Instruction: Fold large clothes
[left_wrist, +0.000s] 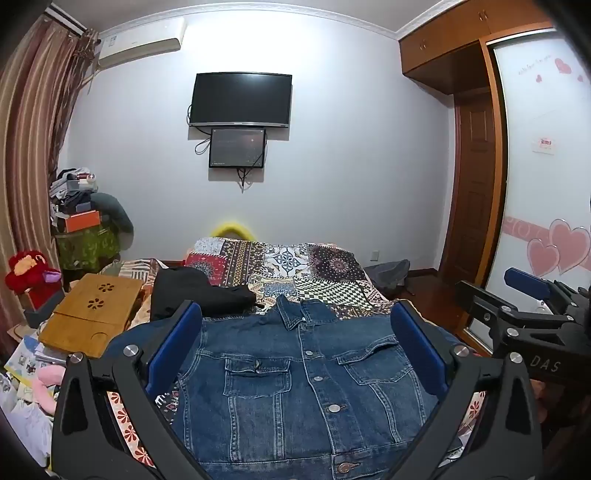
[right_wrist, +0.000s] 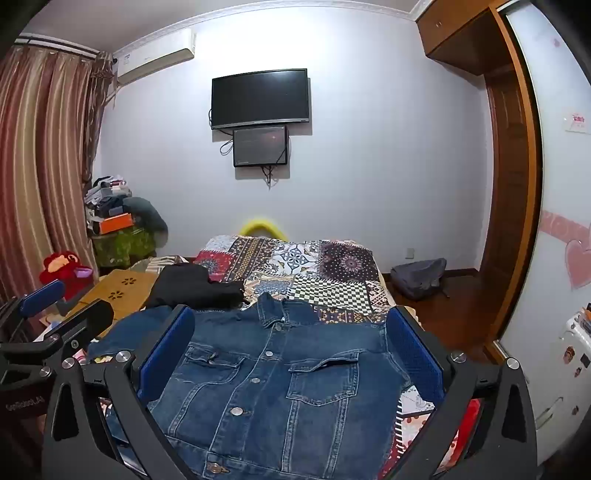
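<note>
A denim jacket (left_wrist: 295, 376) is laid flat, front up and buttoned, on the near part of a bed (left_wrist: 332, 280) covered by a patchwork quilt, with its collar toward the far wall. Above it the left gripper (left_wrist: 295, 354) and the right gripper (right_wrist: 291, 354) are held with jaws spread wide and nothing between them; no cloth is touched by either. Trouble is judged likeliest from the stiff, thick denim: if only the top layer is pinched, the back panel could be left behind and the fold skewed, and a pad closed over a metal button could slip. The black garment (left_wrist: 199, 291) lying just beyond the jacket's left shoulder could be caught and dragged along if a sleeve is reached for carelessly. The left sleeve area is partly hidden behind a finger in both views, so its lie cannot be told. In the left wrist view the wooden lap desk (left_wrist: 92, 314) and the clutter beside it are shown more fully, and the right gripper is seen at the frame's right edge. In the right wrist view a grey backpack (right_wrist: 419, 277) on the floor and a white appliance (right_wrist: 569, 369) by the wardrobe are revealed.
</note>
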